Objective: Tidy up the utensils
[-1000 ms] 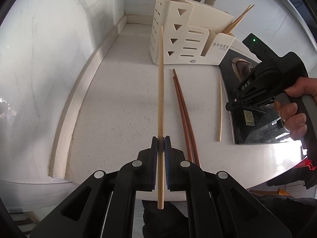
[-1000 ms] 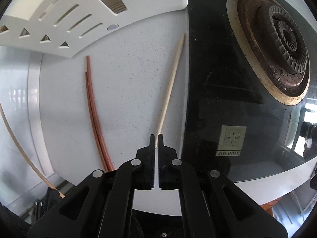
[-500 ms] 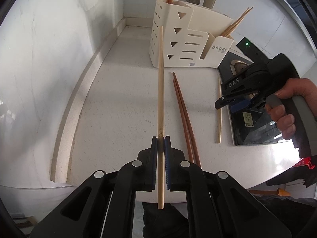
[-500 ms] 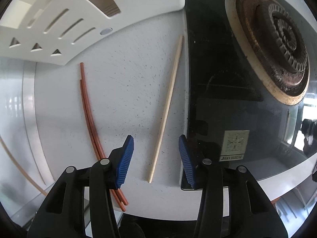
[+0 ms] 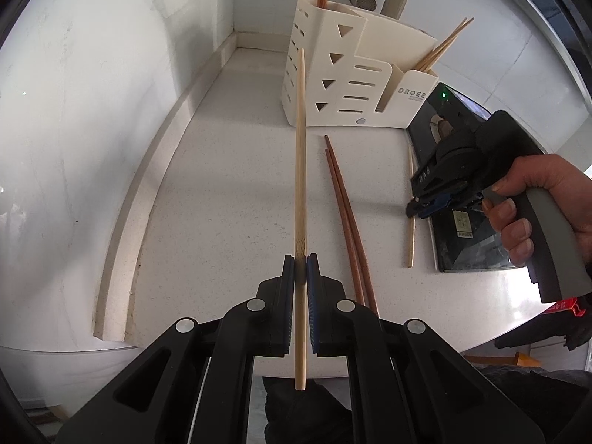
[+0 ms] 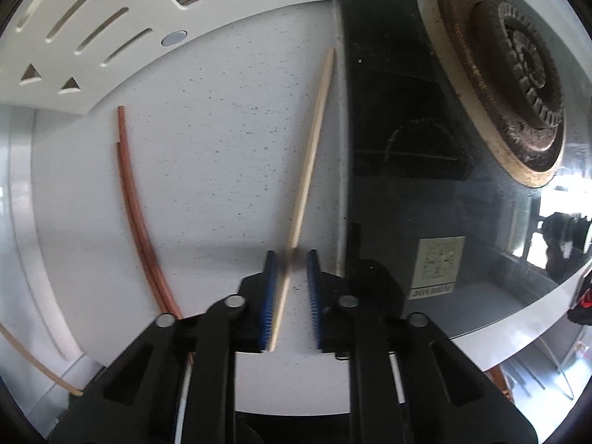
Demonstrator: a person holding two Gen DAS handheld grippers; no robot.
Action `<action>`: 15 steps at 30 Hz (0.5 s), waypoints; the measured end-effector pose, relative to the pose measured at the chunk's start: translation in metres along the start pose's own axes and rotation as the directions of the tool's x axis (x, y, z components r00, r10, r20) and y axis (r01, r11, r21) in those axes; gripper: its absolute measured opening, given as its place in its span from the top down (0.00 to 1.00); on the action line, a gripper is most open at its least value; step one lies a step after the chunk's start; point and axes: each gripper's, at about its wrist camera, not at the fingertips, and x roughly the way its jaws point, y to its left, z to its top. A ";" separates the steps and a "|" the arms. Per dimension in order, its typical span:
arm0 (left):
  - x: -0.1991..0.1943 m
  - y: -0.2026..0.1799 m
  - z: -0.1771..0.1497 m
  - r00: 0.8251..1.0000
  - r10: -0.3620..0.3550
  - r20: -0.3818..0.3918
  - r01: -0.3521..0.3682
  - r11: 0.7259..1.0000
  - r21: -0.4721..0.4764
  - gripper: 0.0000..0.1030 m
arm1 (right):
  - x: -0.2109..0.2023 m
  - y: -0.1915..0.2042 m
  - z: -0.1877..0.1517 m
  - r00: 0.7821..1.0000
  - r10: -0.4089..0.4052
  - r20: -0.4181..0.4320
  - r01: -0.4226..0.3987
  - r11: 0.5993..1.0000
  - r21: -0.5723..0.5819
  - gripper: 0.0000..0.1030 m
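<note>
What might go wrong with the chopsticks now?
The right gripper has just been closing around the pale chopstick, which lies crooked between its jaws, so it might twist or slip out. The long chopstick clamped in the left gripper points toward the holder and might bump it.

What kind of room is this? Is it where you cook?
Most likely a kitchen: a gas stove burner sits in a black glass cooktop, and a cream utensil holder with chopsticks stands on the white counter.
</note>
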 end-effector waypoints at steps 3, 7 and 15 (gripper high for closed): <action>-0.001 0.001 0.001 1.000 0.000 0.007 0.000 1.000 -0.001 0.94 | 0.001 0.002 0.000 1.000 0.000 -0.002 0.000 1.000 -0.004 0.94; -0.001 0.000 0.001 1.000 -0.002 0.011 0.002 1.000 0.000 0.94 | -0.002 0.000 -0.003 1.000 -0.010 0.006 0.010 1.000 -0.015 0.94; -0.001 0.001 0.000 1.000 0.004 0.017 -0.004 1.000 0.000 0.94 | 0.001 -0.034 0.000 0.999 0.048 0.010 -0.048 0.999 -0.013 0.95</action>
